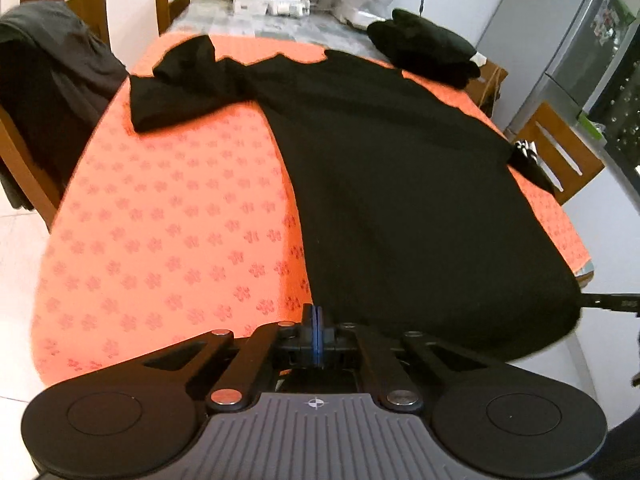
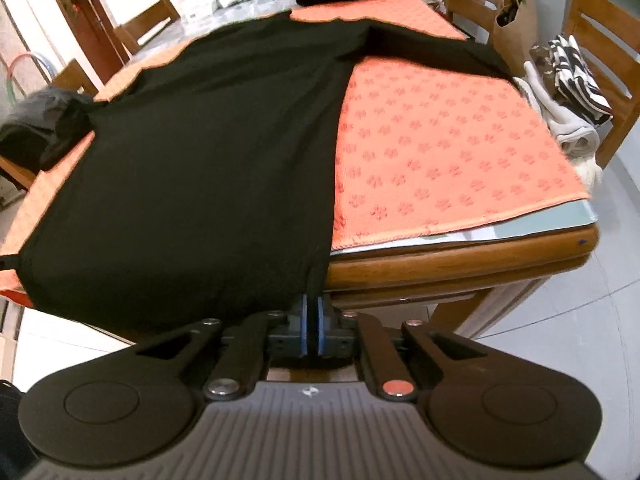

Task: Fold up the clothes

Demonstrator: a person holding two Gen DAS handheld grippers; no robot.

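Black shirt [image 1: 400,200] spread flat across the orange cloth [image 1: 168,232] on the table [image 2: 460,256], hem toward the near edge, one sleeve [image 1: 176,92] lying out to the left, the other [image 2: 432,50] stretched right. Left tongs [image 1: 316,320] pressed fully together at the shirt's near left corner; whether fabric sits between them, hard to tell from this angle. Right tongs [image 2: 313,312] clamped on the near right hem corner, a strip of black cloth drawn down off the table edge into the pads. Folded dark stack [image 1: 424,52] at the far end. Chair [image 2: 600,40] beside the table.
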